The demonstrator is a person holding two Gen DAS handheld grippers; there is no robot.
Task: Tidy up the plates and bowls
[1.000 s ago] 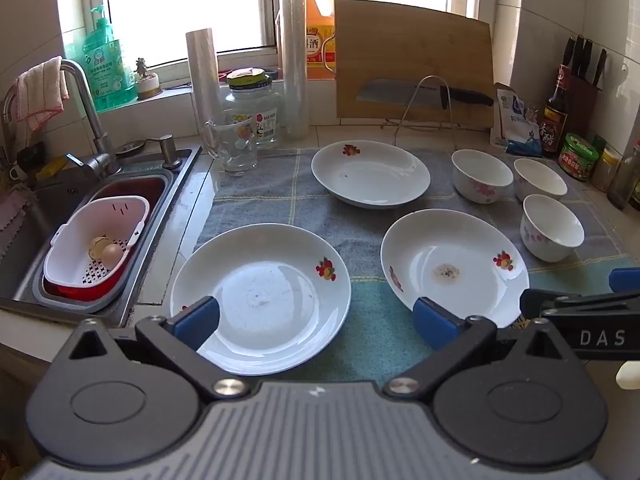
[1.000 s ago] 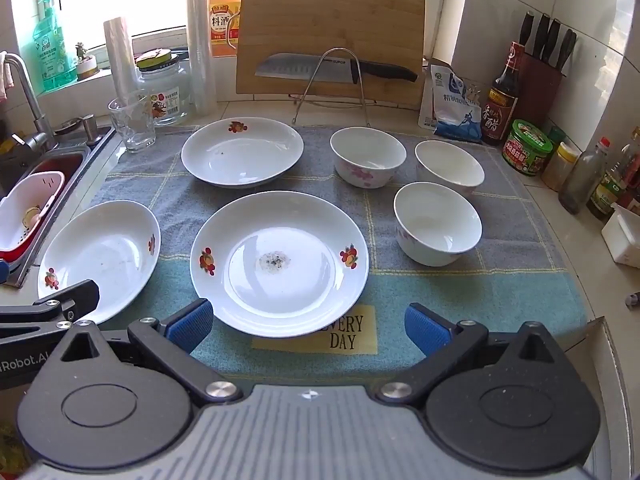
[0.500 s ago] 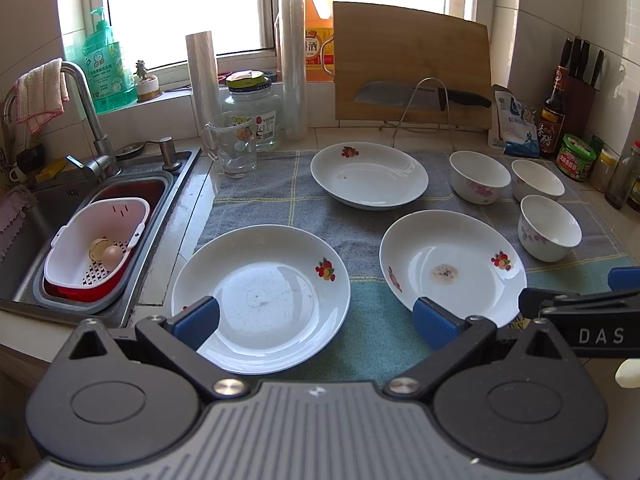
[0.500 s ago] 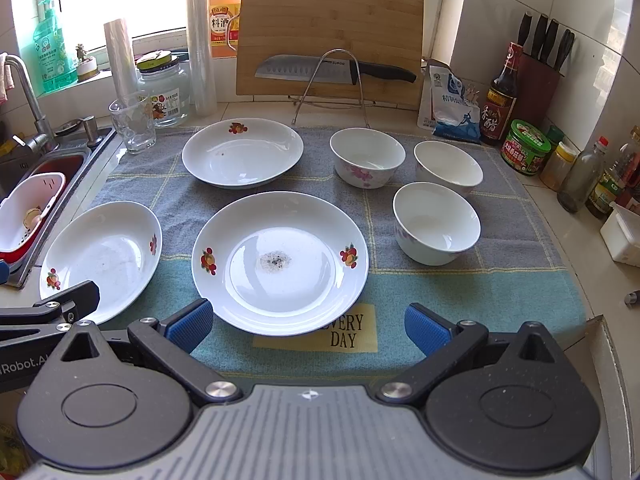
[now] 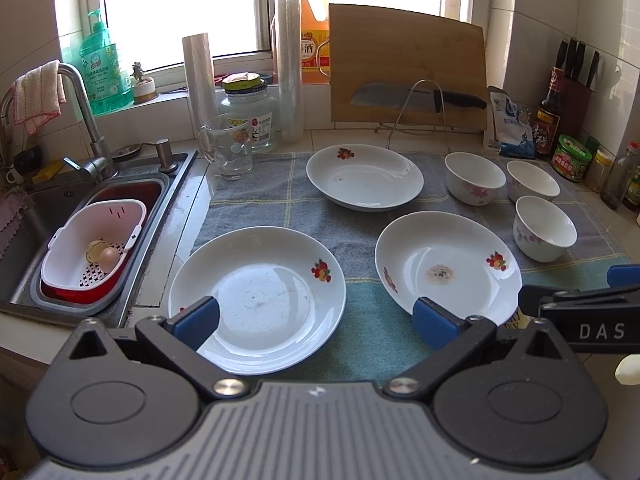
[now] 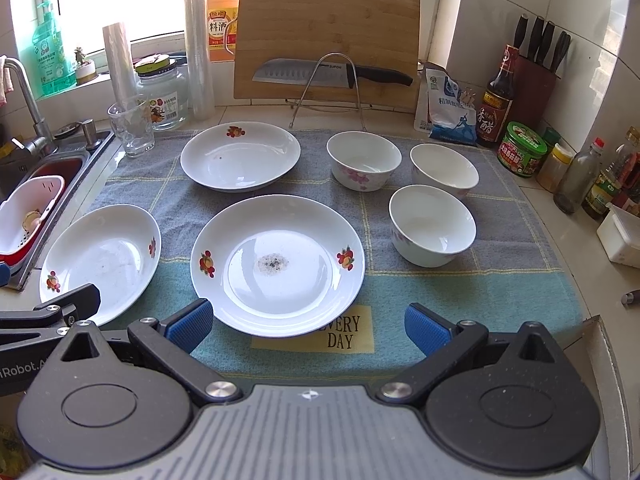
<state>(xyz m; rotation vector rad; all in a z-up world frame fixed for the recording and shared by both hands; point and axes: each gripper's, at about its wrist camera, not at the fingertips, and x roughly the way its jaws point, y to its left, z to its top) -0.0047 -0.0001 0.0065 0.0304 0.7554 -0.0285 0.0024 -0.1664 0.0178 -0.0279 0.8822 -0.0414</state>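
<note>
Three white plates with fruit motifs lie flat and apart: one at the left (image 6: 100, 260), a middle plate (image 6: 277, 264) with a dark smudge at its centre, one behind (image 6: 240, 156). Three white bowls (image 6: 433, 224) with pink flowers stand upright, clustered to the right.

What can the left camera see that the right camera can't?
Only the left wrist view shows the striped pink cloth on the tap and the brown egg in the white sink basket. Only the right wrist view shows the yellow "EVERY DAY" label and the white plastic box. Both show three white flowered plates, three white bowls and the wooden cutting board.
</note>
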